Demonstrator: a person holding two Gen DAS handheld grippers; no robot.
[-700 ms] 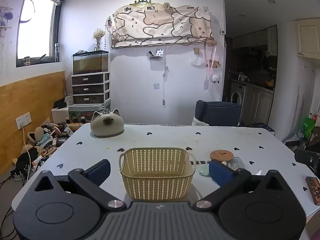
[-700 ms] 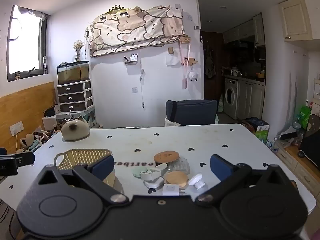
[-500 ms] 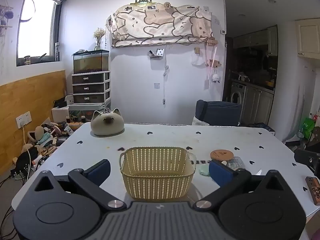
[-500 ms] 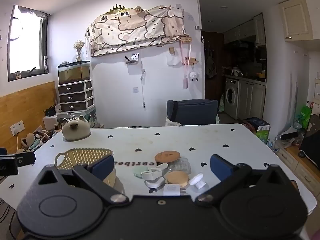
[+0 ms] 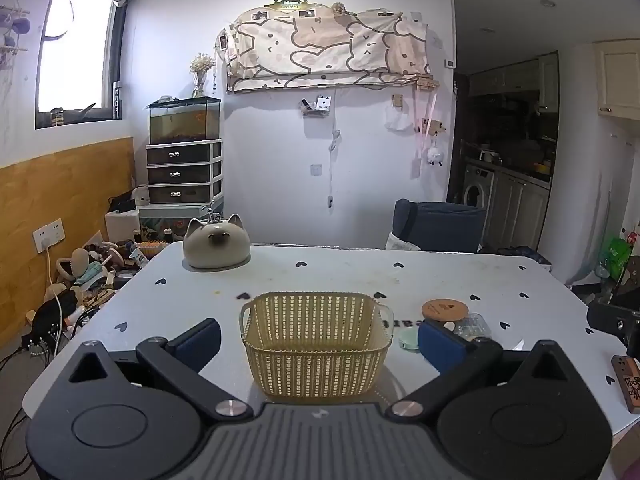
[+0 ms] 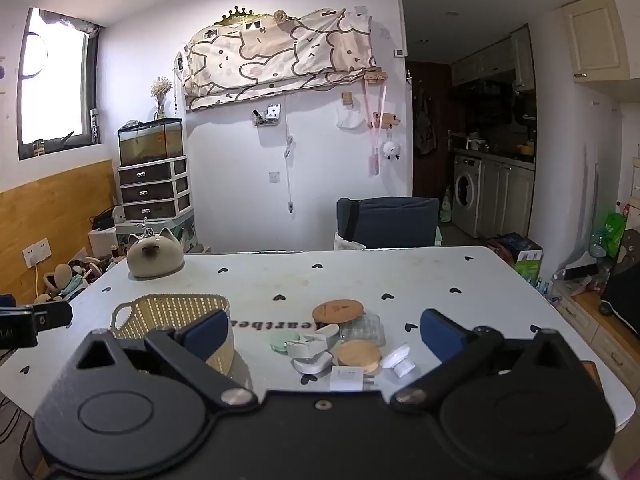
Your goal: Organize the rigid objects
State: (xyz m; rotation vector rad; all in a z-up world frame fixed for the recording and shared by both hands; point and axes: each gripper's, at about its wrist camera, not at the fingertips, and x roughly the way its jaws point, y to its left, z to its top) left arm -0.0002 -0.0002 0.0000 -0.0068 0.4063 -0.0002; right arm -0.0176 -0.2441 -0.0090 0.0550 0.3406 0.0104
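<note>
Woven basket [image 5: 316,354]: stood empty on table [image 5: 328,276].
Left gripper [image 5: 318,338]: jaws wide, holding nothing.
Right gripper [image 6: 324,334]: jaws wide, holding nothing.

a white table [image 6: 400,276] printed with small black hearts fills the scene. at its far left corner sits a grey cat-shaped ornament [image 6: 154,257]. nearer, on the left, stands an empty cream woven basket [image 5: 316,344]. to its right lies a cluster of small items: two round wooden lids [image 6: 338,311], a clear plastic box [image 6: 362,329], a pale green disc [image 6: 284,341], several white plastic pieces [image 6: 314,360] and a white plug [image 6: 347,378]. a brown wooden block [image 5: 629,376] lies at the near right edge.
</note>
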